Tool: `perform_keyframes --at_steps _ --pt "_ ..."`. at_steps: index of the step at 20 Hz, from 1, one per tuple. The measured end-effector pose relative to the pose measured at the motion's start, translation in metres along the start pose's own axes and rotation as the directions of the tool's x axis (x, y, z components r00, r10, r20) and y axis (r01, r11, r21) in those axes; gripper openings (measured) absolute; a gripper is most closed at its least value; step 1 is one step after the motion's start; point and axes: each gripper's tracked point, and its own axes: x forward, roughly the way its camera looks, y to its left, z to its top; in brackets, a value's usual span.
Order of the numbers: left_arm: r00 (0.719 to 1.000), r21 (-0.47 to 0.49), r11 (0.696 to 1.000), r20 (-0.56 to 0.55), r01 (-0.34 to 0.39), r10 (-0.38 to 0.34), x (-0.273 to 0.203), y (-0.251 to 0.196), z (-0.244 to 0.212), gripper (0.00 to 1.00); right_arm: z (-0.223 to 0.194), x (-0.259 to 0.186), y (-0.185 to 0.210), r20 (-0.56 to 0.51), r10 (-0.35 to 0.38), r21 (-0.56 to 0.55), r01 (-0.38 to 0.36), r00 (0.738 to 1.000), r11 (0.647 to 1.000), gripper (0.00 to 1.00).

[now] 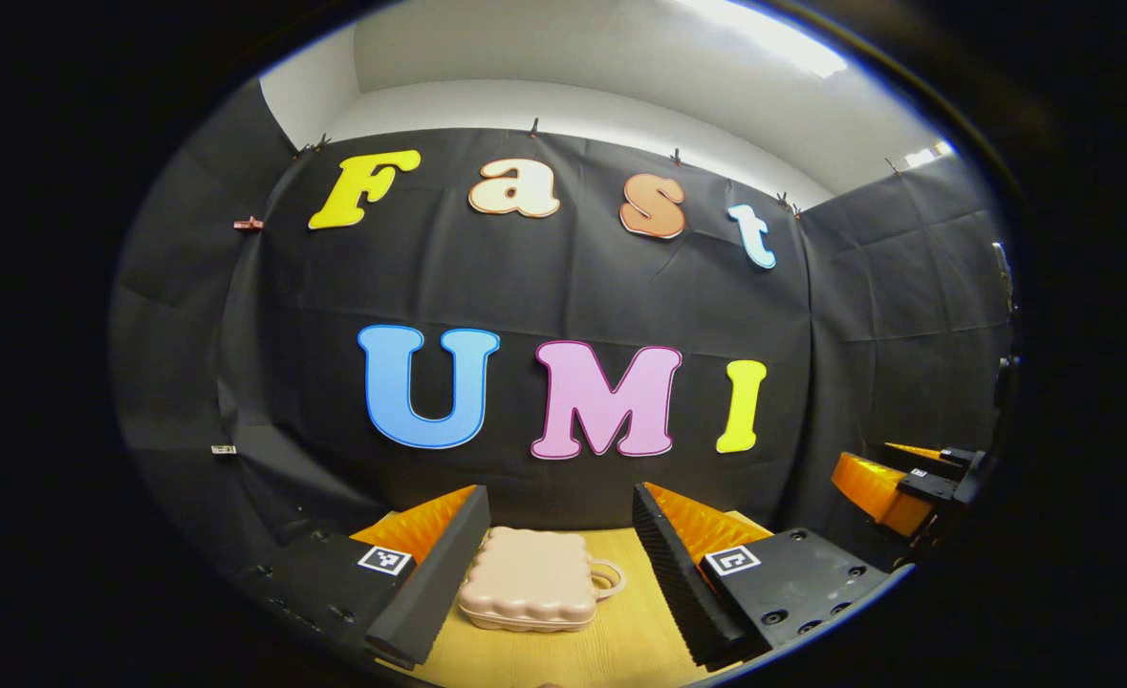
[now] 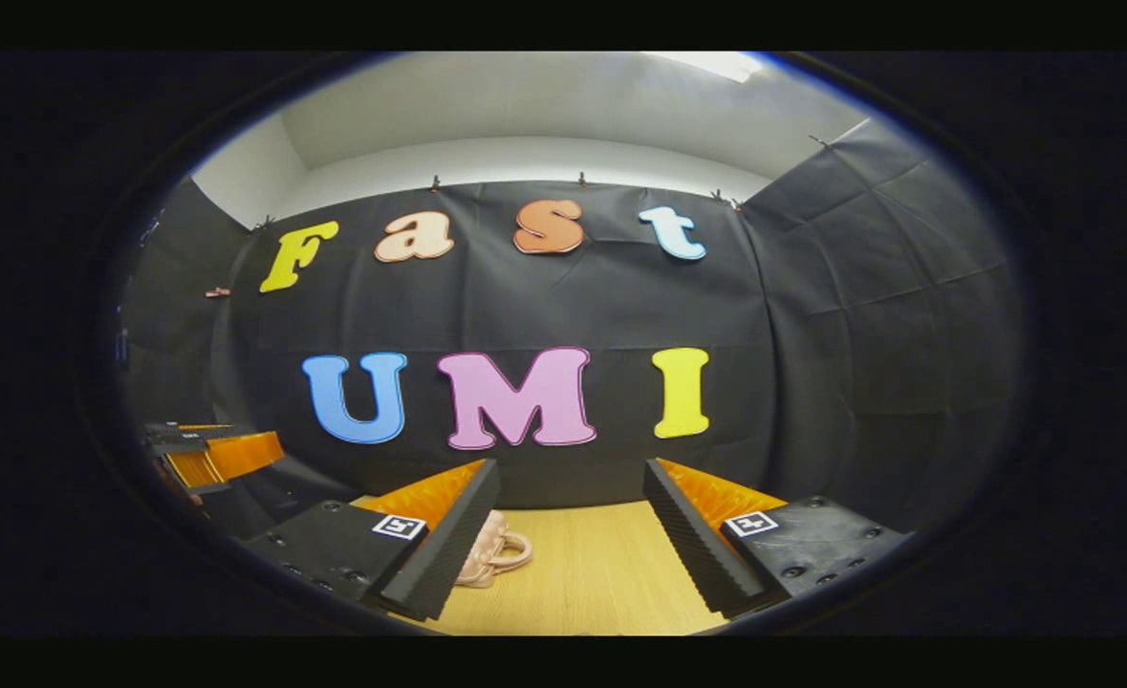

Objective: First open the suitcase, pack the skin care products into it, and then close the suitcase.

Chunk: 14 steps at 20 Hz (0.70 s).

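The closed pink suitcase (image 1: 528, 579) lies on the wooden table (image 1: 620, 640) between the wide-open, empty left gripper (image 1: 558, 573) fingers. The right gripper (image 2: 568, 554) is also wide open and empty, the suitcase beside its left finger.

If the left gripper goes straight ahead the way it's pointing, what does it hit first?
Probably the closed pink scalloped suitcase on the wooden table, lying between the left gripper's open fingers; depth is unclear.

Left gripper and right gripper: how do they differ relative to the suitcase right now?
The left gripper frames the suitcase between its open fingers; the right gripper is offset, with the suitcase behind its finger and the handle peeking out. Both are open, touching nothing, above the table. The suitcase is closed.
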Motion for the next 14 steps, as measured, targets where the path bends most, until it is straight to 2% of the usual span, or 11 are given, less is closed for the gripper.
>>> perform_keyframes --at_steps 2,3,4,7,8,9,14 --pt "1.0 -0.001 1.0 0.0 -0.003 0.003 0.0002 0.0018 -0.0003 0.95 0.0025 0.0009 0.001 0.008 0.001 -0.009 -0.001 1.0 1.0 0.97" --pt "1.0 -0.001 1.0 -0.003 -0.002 0.002 0.0001 0.0026 -0.0014 0.95 0.0031 0.0012 0.0017 0.008 0.003 -0.01 -0.003 1.0 1.0 1.0" --pt "1.0 0.0 1.0 -0.004 -0.003 0.003 -0.0001 0.0032 -0.003 0.95 0.0017 0.0009 0.0026 0.006 0.004 -0.009 -0.004 1.0 1.0 0.94" --pt "1.0 0.013 1.0 -0.008 -0.006 0.006 0.0 0.0065 -0.0031 0.95 0.0009 0.0027 0.0034 0.004 0.003 -0.009 -0.003 1.0 1.0 0.97" --pt "1.0 0.018 1.0 -0.007 -0.007 0.007 0.0003 0.0079 -0.0048 0.95 0.0013 0.002 0.0039 0.006 0.003 -0.01 -0.003 1.0 1.0 0.88" --pt "1.0 0.024 1.0 -0.008 -0.007 0.007 0.0008 0.0088 -0.0048 0.95 0.0017 0.0025 0.005 0.008 0.004 -0.011 -0.004 1.0 1.0 0.97" --pt "1.0 0.022 1.0 -0.011 -0.004 0.004 0.0029 0.0097 -0.0051 0.95 0.0018 0.0025 0.009 0.007 0.01 -0.022 -0.01 1.0 1.0 0.98"
